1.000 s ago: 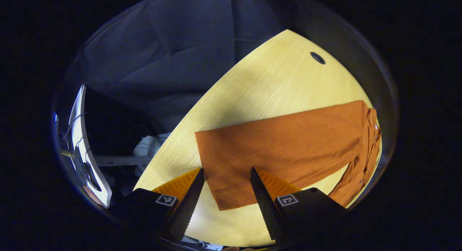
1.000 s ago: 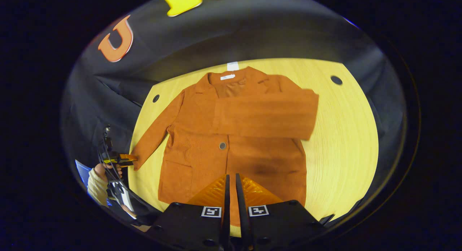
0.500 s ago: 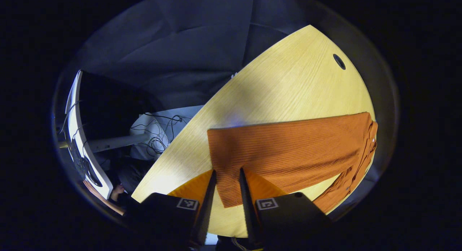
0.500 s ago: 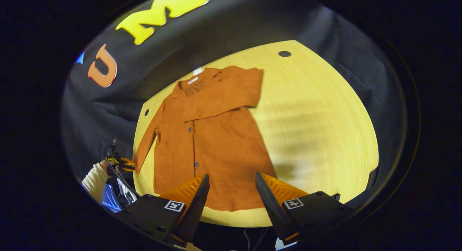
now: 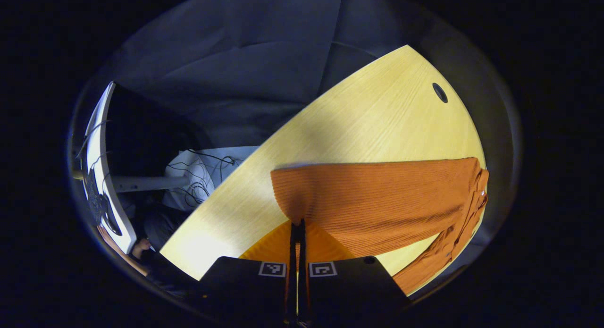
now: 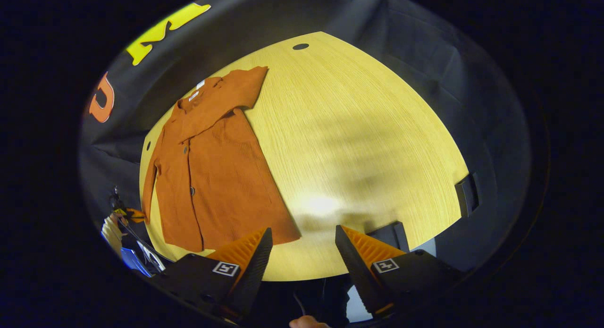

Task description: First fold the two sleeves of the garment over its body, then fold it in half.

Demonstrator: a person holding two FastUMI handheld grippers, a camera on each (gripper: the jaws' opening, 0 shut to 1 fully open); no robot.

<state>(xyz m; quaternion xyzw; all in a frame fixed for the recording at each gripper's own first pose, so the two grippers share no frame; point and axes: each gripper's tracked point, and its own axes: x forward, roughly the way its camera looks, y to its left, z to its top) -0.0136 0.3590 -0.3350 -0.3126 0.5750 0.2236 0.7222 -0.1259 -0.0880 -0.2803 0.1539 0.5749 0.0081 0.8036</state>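
Observation:
An orange button-front jacket [image 6: 212,177] lies flat on the yellow wooden table [image 6: 354,130], collar toward the far wall. One sleeve [image 6: 222,101] is folded across its chest. The other sleeve [image 5: 377,200] stretches out sideways toward the table's edge. My left gripper [image 5: 297,226] is shut on the cuff corner of that sleeve, which bulges up slightly at the fingers. Far off in the right gripper view, that same gripper [image 6: 130,215] sits at the cuff, held by a hand in a pale sleeve [image 6: 111,231]. My right gripper [image 6: 302,233] is open over bare table beside the jacket's hem corner, holding nothing.
The table has round cable holes [image 6: 300,46] [image 5: 439,92]. Two dark brackets [image 6: 465,194] [image 6: 389,233] sit at the near-right table edge. Beyond the table's left edge stand a white frame [image 5: 96,177] and loose cables [image 5: 198,177]. Bare wood spreads right of the jacket.
My left gripper went from wide open to shut on the sleeve cuff. My right gripper opened and swung right, so the jacket slid to the left of its view.

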